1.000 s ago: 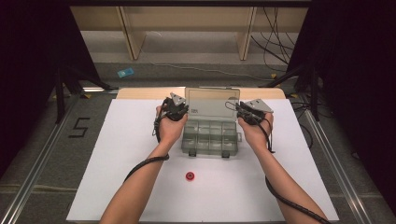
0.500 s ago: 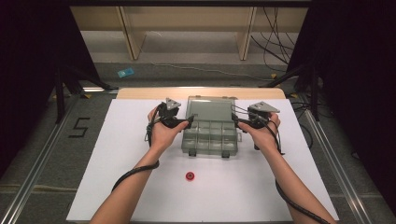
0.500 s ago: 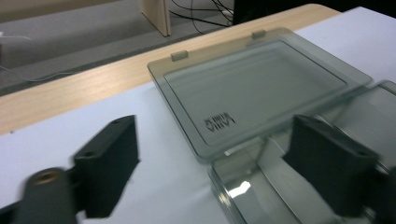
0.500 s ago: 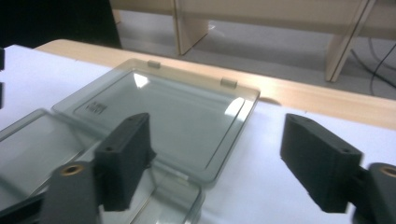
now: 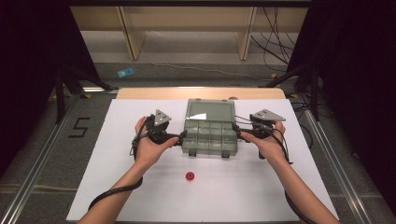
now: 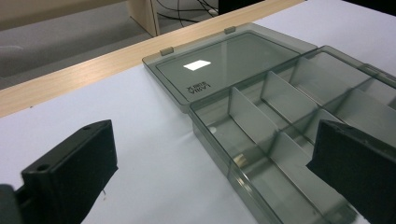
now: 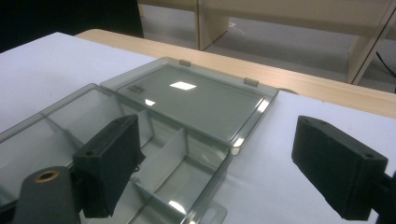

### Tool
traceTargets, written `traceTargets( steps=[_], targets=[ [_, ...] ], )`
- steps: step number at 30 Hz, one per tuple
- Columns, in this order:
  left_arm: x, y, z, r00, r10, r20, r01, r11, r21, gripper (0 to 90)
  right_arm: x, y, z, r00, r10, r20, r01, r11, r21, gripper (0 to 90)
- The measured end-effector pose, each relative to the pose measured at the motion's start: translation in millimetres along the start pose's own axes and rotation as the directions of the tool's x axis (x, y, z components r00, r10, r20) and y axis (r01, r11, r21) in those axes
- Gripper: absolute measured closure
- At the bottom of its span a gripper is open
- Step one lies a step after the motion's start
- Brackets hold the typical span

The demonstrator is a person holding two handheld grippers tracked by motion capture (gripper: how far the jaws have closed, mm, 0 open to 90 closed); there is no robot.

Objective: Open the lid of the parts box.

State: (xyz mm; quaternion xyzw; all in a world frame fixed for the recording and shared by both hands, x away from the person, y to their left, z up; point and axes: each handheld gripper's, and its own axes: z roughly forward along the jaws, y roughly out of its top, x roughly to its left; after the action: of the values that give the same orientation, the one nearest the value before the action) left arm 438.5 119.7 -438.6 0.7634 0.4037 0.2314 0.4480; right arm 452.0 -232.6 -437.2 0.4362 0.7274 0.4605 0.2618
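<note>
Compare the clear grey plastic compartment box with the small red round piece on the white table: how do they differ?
The clear grey plastic compartment box is large, rectangular and see-through; the small red round piece is tiny, round and opaque. The box lies between the left gripper and the right gripper, lid flat open; the red piece lies alone, nearer the person. Both rest on the white table.

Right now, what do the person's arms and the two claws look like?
Both forearms are bare, with no sleeves. The left claw and right claw are black, each topped by a grey three-cornered plate and trailing a black cable. In the gripper views the jaws are blocky, matte black, with small holes.
</note>
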Motion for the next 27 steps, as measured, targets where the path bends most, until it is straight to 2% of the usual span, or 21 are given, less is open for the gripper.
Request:
traceTargets(
  steps=[1, 3, 5, 6, 11, 12, 14, 15, 19, 23, 26, 27],
  targets=[
    [-0.6, -1.4, -3.3, 1.0000, -0.004, 0.002, 0.004, 1.0000, -0.002, 0.0, 2.2, -0.8, -2.8, 0.9999, 0.008, -0.006, -0.008, 1.000, 0.009, 16.5],
    [-2.9, -3.8, -7.5, 0.9999, -0.014, 0.006, 0.014, 0.9998, -0.015, 0.0, 2.2, -1.5, -5.1, 1.0000, -0.004, -0.002, 0.004, 1.000, 0.004, 16.5],
    [-6.3, -9.4, -18.9, 0.9999, 0.007, 0.010, -0.006, 0.9998, -0.018, 0.0, 5.6, -6.1, -15.1, 0.9996, -0.016, -0.025, 0.016, 1.000, 0.001, 16.5],
    [-7.2, -11.0, -22.8, 0.9999, 0.008, 0.009, -0.008, 0.9997, -0.023, 0.0, 6.2, -8.2, -17.7, 0.9988, -0.017, -0.046, 0.017, 1.000, -0.018, 16.5],
    [-9.2, -17.8, -37.5, 0.9999, 0.012, 0.007, -0.012, 0.9994, -0.034, 0.0, 9.1, -14.8, -29.7, 0.9982, -0.031, -0.052, 0.030, 1.000, -0.006, 16.5],
    [-9.8, -20.0, -41.0, 0.9999, 0.014, 0.010, -0.013, 0.9993, -0.035, 0.0, 10.3, -17.2, -31.4, 0.9978, -0.025, -0.062, 0.023, 0.999, -0.027, 16.5],
    [-10.9, -26.5, -51.3, 0.9997, 0.021, 0.011, -0.020, 0.9991, -0.037, 0.0, 12.3, -22.2, -42.2, 0.9969, -0.034, -0.071, 0.032, 0.999, -0.027, 16.5],
    [-10.9, -26.5, -51.3, 0.9997, 0.021, 0.011, -0.020, 0.9991, -0.037, 0.0, 12.8, -23.1, -46.4, 0.9969, -0.034, -0.071, 0.034, 0.999, -0.008, 16.5],
    [-10.9, -32.7, -62.9, 0.9998, 0.016, 0.011, -0.016, 0.9990, -0.041, 0.0, 14.8, -27.7, -56.8, 0.9961, -0.034, -0.082, 0.033, 0.999, -0.014, 16.7],
    [-9.8, -35.0, -69.5, 1.0000, 0.006, 0.005, -0.006, 0.9987, -0.051, 0.0, 14.3, -31.6, -64.3, 0.9943, -0.054, -0.092, 0.050, 0.998, -0.047, 16.7],
    [-8.4, -35.4, -70.8, 1.0000, -0.004, 0.001, 0.004, 0.9985, -0.055, 0.0, 13.3, -34.0, -68.3, 0.9928, -0.061, -0.103, 0.058, 0.998, -0.027, 16.7],
    [-8.0, -35.3, -70.8, 1.0000, -0.006, 0.000, 0.006, 0.9984, -0.057, 0.0, 12.8, -34.4, -69.2, 0.9943, -0.062, -0.087, 0.060, 0.998, -0.032, 16.8]
  ],
)
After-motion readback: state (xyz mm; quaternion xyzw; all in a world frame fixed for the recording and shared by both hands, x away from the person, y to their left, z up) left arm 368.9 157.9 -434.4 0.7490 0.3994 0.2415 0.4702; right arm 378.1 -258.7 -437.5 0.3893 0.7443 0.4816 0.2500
